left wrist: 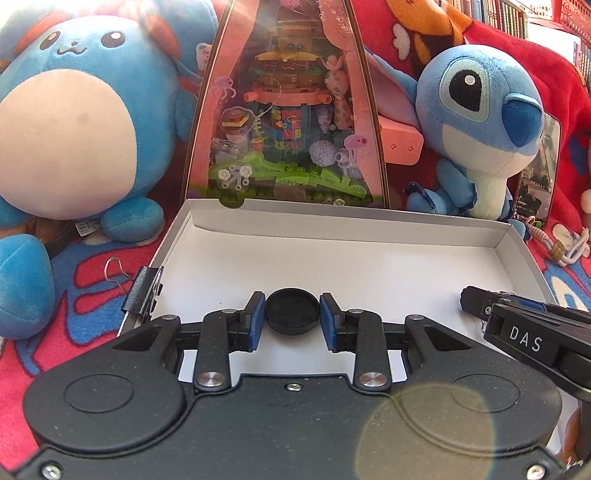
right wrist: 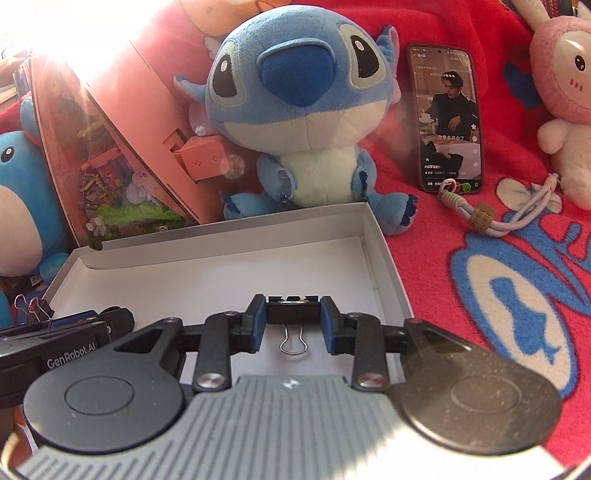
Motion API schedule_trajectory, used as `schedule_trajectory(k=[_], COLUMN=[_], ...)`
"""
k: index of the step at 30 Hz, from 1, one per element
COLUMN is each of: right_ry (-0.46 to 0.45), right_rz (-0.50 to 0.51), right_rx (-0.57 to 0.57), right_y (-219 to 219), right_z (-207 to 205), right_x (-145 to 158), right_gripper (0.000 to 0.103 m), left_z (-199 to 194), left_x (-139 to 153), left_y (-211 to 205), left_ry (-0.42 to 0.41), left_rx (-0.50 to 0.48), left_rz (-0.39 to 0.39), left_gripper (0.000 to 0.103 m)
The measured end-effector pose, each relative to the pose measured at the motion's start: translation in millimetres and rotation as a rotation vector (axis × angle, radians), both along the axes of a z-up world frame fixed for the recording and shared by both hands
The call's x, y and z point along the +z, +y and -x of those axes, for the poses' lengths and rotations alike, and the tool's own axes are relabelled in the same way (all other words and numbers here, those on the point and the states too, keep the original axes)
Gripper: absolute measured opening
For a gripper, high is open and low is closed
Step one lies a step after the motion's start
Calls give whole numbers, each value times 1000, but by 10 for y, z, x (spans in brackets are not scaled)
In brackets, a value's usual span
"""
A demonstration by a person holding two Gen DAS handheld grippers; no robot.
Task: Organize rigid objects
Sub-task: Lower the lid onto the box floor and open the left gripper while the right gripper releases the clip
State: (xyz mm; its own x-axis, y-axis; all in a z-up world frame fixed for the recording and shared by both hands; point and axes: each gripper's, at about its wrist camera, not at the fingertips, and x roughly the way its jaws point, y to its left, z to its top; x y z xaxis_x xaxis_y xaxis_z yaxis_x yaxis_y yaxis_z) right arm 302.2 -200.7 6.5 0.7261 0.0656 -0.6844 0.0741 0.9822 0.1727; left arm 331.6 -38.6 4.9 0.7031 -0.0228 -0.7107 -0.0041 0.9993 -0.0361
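Underneath everything, a red fleece blanket with blue and cream cartoon print. At the top right of the left wrist view, far behind the gripper, rows of book spines.

Straight ahead of both grippers, an open white cardboard box, shallow, low walls, pale floor. Beyond its far wall, a pink building-brick set box standing upright with a clear window. To the left of that, a round blue plush with a cream belly; to the right, a blue Stitch plush seated and facing the grippers. Further right in the right wrist view, a phone propped up with its screen lit, a white wrist strap trailing from it, and a pink rabbit plush at the edge.

Left gripper narrowed on a black round cap, blue pads touching both sides, held just over the box floor near the front edge. Cap flat, matte, with a low raised rim.

Right gripper narrowed on a black binder clip, pads pressing its two ends, one wire handle hanging toward the camera, above the box floor near the front right.

Another black binder clip clamped on the box's left wall, just left of the left gripper, silver handles out over the blanket.
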Motion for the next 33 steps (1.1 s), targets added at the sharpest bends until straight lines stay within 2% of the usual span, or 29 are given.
schedule_trajectory(k=[11,22,23,25,28,33], right_ry=[2,1,1,1,-7,-32], right_rz=[22,32,33,36,45,63], right_rx=[7,4,4,4,8,20], right_y=[24,31,29,29,30,36], right_z=[-10,-6,-4,-1,21,90], right_x=[-10,-5,-4,-2,21,87], right_gripper=[36,42,44,55,56,65], left_z=[-4,3,7,17,60,170], left_x=[-3,10,12,21,68,183], left_y=[-2,-4,3,14,8,-1], left_ry=[0,-3,-2,-3,-19,-51], left_rx=[1,9,14,18,6,1], left_rz=[-3,-5,0,7,-2,-21], left_gripper=[31,32,35,39,43,57])
